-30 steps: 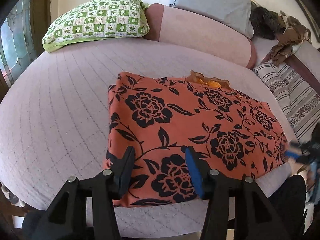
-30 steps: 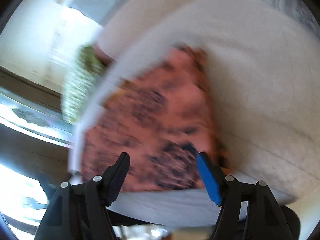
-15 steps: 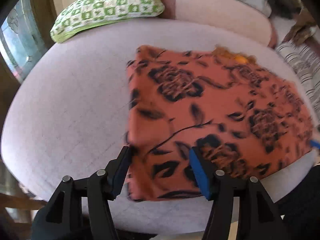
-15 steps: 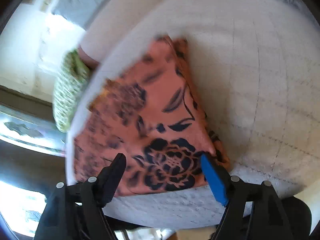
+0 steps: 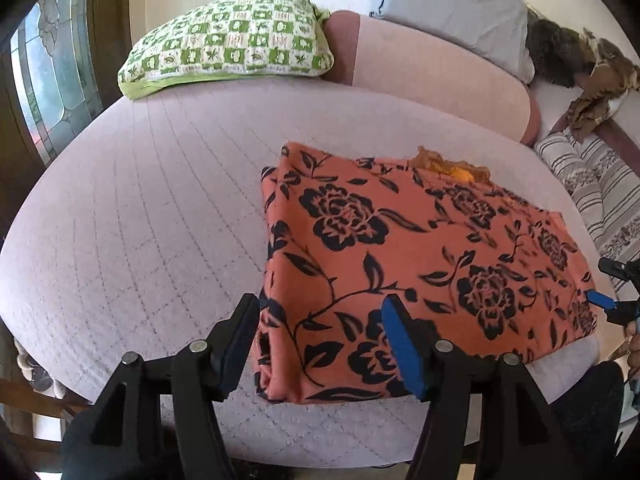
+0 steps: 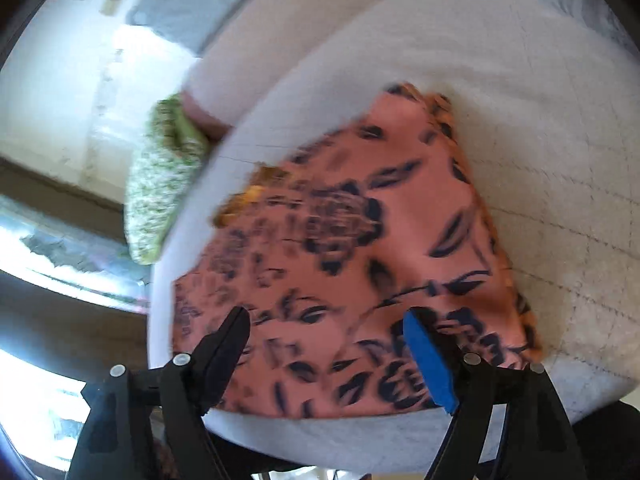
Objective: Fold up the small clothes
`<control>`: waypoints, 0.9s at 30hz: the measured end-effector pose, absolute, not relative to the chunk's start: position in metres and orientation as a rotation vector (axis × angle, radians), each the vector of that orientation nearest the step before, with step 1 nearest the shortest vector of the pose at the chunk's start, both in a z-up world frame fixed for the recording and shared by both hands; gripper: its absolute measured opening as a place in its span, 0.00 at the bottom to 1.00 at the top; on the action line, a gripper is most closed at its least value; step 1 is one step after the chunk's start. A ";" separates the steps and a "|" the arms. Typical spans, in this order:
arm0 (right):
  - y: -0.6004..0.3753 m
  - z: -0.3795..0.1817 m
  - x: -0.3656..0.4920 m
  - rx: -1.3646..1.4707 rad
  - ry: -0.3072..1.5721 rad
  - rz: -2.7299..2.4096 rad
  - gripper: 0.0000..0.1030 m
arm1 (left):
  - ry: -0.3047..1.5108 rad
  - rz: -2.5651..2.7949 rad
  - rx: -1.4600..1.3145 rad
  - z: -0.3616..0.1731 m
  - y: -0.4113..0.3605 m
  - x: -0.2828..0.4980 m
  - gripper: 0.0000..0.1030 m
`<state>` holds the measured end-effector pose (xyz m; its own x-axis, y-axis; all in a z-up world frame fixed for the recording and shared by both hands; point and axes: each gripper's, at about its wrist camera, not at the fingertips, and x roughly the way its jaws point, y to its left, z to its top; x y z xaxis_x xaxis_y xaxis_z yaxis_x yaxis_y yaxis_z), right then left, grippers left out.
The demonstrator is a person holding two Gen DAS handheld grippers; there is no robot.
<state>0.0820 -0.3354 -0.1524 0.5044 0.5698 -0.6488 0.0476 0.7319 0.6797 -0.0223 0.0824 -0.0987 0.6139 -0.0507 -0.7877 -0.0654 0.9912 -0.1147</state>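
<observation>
A folded orange garment with black flowers [image 5: 420, 256] lies flat on the pale quilted bed [image 5: 152, 216]. A bit of orange lace sticks out at its far edge. My left gripper [image 5: 320, 336] is open and empty, its jaws straddling the garment's near left corner just above the cloth. My right gripper [image 6: 328, 344] is open and empty over the garment's [image 6: 360, 240] near edge; that view is tilted and blurred. The right gripper's blue tip also shows in the left wrist view [image 5: 600, 300] at the garment's right edge.
A green checked pillow [image 5: 232, 44], a pink bolster [image 5: 432, 76] and a grey pillow [image 5: 456, 12] lie at the bed's far side. Striped cushions [image 5: 600, 196] and brown clothes [image 5: 596, 88] are at the right. A window [image 5: 52, 76] is at the left.
Both grippers have shifted over the garment's near edge, still open. The right wrist view has swung and tilted. The garment has not changed shape.
</observation>
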 end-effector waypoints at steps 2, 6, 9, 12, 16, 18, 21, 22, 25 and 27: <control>-0.332 -0.162 0.084 0.668 1.019 0.330 0.82 | 0.910 -0.003 -0.137 -0.097 0.079 -0.021 0.62; -0.348 -0.180 0.083 0.749 1.064 0.275 0.79 | 0.899 -0.019 -0.113 -0.093 0.074 -0.025 0.63; -0.344 -0.162 0.077 0.690 0.996 0.339 0.82 | 0.890 -0.007 -0.115 -0.092 0.076 -0.027 0.66; -0.350 -0.189 0.085 0.657 1.103 0.240 0.82 | 0.906 -0.010 -0.119 -0.094 0.074 -0.022 0.66; -0.345 -0.166 0.088 0.698 1.031 0.288 0.81 | 0.908 -0.017 -0.090 -0.096 0.067 -0.019 0.66; -0.346 -0.153 0.095 0.687 1.004 0.306 0.81 | 0.927 -0.021 -0.088 -0.101 0.064 -0.013 0.66; -0.349 -0.138 0.120 0.693 0.986 0.322 0.81 | 0.940 -0.030 -0.088 -0.104 0.059 -0.009 0.66; -0.345 -0.137 0.134 0.683 0.981 0.334 0.82 | 0.941 -0.034 -0.082 -0.104 0.057 -0.007 0.66; -0.359 -0.155 0.160 0.654 1.033 0.323 0.82 | 0.937 -0.039 -0.068 -0.104 0.055 -0.004 0.66; -0.383 -0.182 0.169 0.694 1.102 0.241 0.79 | 0.945 -0.042 -0.075 -0.106 0.055 0.000 0.66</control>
